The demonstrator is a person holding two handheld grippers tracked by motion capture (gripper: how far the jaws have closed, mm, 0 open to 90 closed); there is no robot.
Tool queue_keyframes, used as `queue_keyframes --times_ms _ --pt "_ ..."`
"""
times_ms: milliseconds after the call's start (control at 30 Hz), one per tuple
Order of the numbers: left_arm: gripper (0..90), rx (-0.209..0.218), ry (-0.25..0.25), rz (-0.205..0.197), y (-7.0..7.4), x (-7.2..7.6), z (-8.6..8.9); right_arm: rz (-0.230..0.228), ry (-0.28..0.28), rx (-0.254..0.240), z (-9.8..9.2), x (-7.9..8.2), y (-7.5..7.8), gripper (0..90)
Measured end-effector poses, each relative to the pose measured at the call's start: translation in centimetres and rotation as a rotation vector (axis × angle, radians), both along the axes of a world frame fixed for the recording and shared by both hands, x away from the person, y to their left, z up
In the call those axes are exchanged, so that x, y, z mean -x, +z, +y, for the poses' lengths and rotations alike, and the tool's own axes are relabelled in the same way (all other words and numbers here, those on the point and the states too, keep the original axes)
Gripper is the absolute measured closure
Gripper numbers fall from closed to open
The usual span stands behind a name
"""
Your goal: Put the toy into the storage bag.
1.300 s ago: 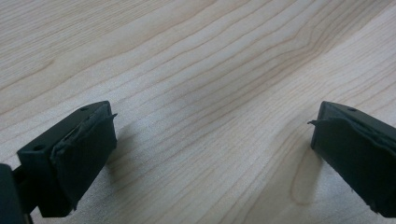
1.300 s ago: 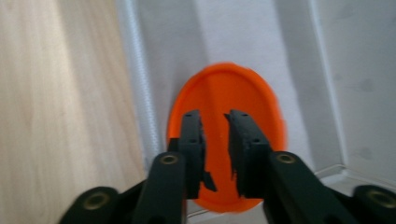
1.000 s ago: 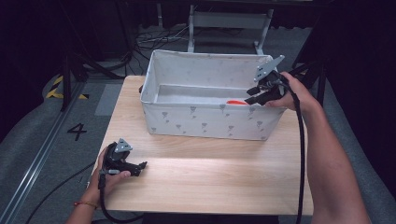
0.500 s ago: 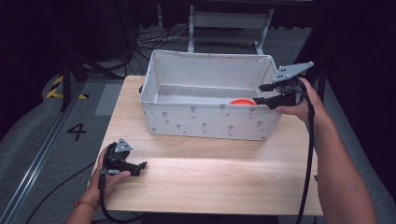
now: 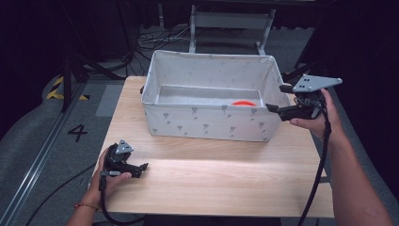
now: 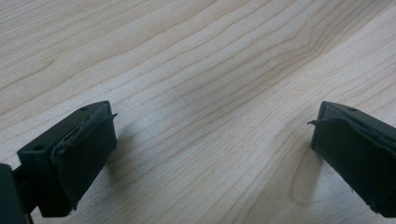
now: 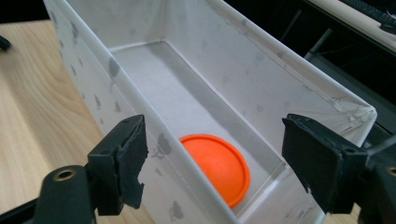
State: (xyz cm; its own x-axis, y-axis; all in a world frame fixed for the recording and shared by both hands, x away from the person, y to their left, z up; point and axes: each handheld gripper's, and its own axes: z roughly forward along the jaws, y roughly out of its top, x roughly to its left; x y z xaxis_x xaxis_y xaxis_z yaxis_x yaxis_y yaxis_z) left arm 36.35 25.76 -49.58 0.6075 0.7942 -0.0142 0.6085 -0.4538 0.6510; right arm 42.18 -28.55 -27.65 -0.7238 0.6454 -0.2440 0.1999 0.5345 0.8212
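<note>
An orange round lid-like disc (image 5: pixel 243 102) (image 7: pixel 216 166) lies flat on the floor of a white fabric box (image 5: pixel 207 123) (image 7: pixel 140 105), near its right end. My right gripper (image 5: pixel 275 98) (image 7: pixel 212 163) hovers just outside that end of the box, pointing along it. Its jaws have just been opening and stand open with nothing held between them. My left gripper (image 5: pixel 143 167) (image 6: pixel 210 149) rests on the wooden table (image 5: pixel 226 174) near the front left, held in a hand, jaws open over bare wood.
The box stands at the back middle of the table. Beyond the table are a grey floor with a painted 4 (image 5: pixel 77 133), black stands, cables and a metal frame (image 5: pixel 230 21). Bare wood stretches in front of the box.
My right gripper has drawn back to the right, out of the box, and its jaws have parted. The orange disc now lies in the box by itself. The left gripper stayed put.
</note>
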Motion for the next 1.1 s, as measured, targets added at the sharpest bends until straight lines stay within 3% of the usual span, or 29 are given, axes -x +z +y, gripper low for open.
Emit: queue_keyframes --times_ms 167,600,667,900,1100 --pt "0.4 0.0 -0.002 0.0 0.0 0.0 0.0 -0.029 -0.044 0.034 -0.5 1.2 -0.6 22.9" --pt "0.4 0.0 0.0 0.0 0.0 0.0 0.0 -0.095 -0.109 0.014 -2.5 4.4 -3.0 17.9" --pt "0.5 -0.001 0.0 -0.001 0.0 0.0 0.0 -0.098 -0.132 0.028 -2.9 4.9 -3.6 16.9" --pt "0.4 0.0 -0.002 0.0 0.0 0.0 0.0 -0.08 -0.119 0.032 -3.4 5.8 -5.4 16.9" --pt "0.4 -0.001 0.0 0.0 0.0 0.0 0.0 -0.05 -0.14 0.082 -3.4 6.2 -7.8 16.9"
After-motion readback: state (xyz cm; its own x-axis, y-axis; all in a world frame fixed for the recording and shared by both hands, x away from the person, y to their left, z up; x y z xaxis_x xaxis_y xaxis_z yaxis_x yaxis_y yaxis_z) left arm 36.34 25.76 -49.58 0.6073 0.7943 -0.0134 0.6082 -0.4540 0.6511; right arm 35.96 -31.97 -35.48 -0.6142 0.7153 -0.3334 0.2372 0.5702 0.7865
